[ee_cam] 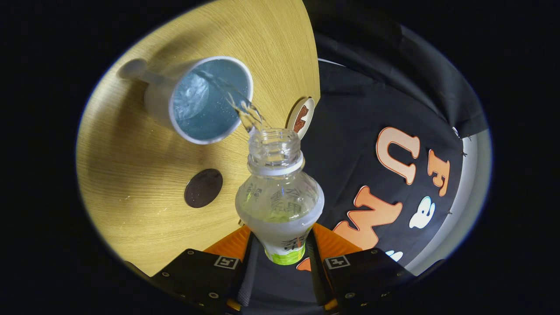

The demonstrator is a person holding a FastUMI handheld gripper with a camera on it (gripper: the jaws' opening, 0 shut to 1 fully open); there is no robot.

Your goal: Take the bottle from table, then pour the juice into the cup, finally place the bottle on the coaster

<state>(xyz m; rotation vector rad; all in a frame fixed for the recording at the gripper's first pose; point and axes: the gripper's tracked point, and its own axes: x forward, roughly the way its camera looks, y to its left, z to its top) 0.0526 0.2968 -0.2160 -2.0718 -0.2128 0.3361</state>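
At the bottom centre, the hand-held gripper (280,249) pinches the bottle (279,197) between both orange fingers, tipped so juice streams into the cup (205,98) at upper left on the wooden surface (131,175). Pouring is in hand; next the bottle likely needs righting, then carrying to the dark coaster (203,188). A small disc (301,116) at the surface's edge is hard to identify.

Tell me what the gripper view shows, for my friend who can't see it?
The hand-held gripper clamps a tilted clear bottle, pouring a clear stream into a white cup on the wooden table. A dark round coaster lies beside the bottle.
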